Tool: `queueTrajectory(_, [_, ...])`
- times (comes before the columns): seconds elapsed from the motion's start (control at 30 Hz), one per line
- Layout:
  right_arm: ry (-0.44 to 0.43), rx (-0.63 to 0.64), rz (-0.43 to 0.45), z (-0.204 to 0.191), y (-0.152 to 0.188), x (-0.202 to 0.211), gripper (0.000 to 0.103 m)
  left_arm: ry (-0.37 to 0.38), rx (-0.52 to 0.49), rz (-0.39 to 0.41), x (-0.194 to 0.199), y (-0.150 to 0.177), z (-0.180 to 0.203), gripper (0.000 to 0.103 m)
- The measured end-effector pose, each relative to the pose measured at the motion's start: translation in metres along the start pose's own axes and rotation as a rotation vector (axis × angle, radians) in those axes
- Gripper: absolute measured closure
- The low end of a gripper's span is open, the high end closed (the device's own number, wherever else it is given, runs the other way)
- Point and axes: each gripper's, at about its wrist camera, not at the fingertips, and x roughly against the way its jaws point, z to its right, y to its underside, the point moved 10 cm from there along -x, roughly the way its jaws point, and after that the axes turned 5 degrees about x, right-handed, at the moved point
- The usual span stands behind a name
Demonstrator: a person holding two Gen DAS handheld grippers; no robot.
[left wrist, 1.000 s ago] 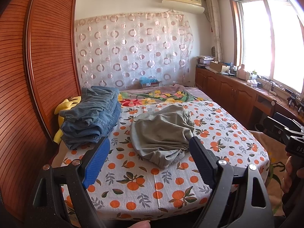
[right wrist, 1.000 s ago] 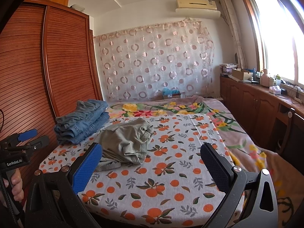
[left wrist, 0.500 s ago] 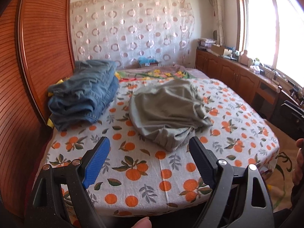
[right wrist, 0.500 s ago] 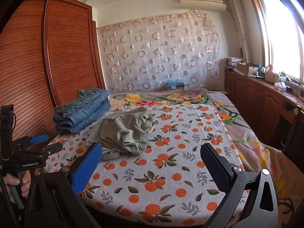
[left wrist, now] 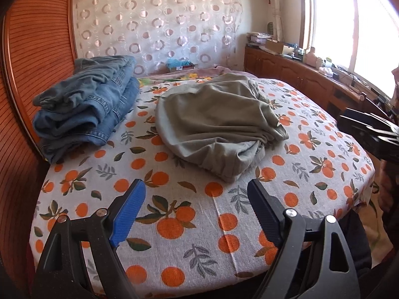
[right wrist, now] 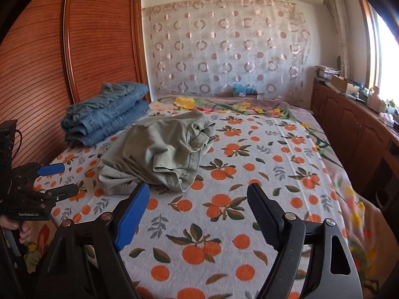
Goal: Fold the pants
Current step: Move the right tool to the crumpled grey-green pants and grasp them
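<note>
A bed under a white sheet printed with oranges and leaves [right wrist: 261, 164] fills the room. At nine o'clock stands a slatted reddish-brown wooden wardrobe [right wrist: 74, 49]; at twelve hangs a sheer curtain patterned with rings [right wrist: 224, 47]. Low wooden cabinets [left wrist: 294, 74] line three o'clock beneath a sunlit window [left wrist: 354, 25].

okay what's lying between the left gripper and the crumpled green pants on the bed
Only bare orange-print bedsheet, seen in the left wrist view: the open left gripper hovers just short of the olive-green pants.

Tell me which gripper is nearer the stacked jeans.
Left. The left gripper hangs off the bed's corner, below the jeans; the right gripper hovers mid-bed, beyond the green pants.
</note>
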Motion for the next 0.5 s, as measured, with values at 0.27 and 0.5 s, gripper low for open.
queueTrajectory(0.27, [-0.102, 0.062, -0.068, -0.012, -0.011, -0.034, 0.032, 0.0, -0.03, -0.004, -0.014, -0.006, -0.002, 0.018])
queueTrajectory(0.5, [-0.211, 0.119, -0.182, -0.026, -0.006, -0.064, 0.051, -0.007, -0.041, -0.003, -0.021, -0.013, -0.006, 0.018])
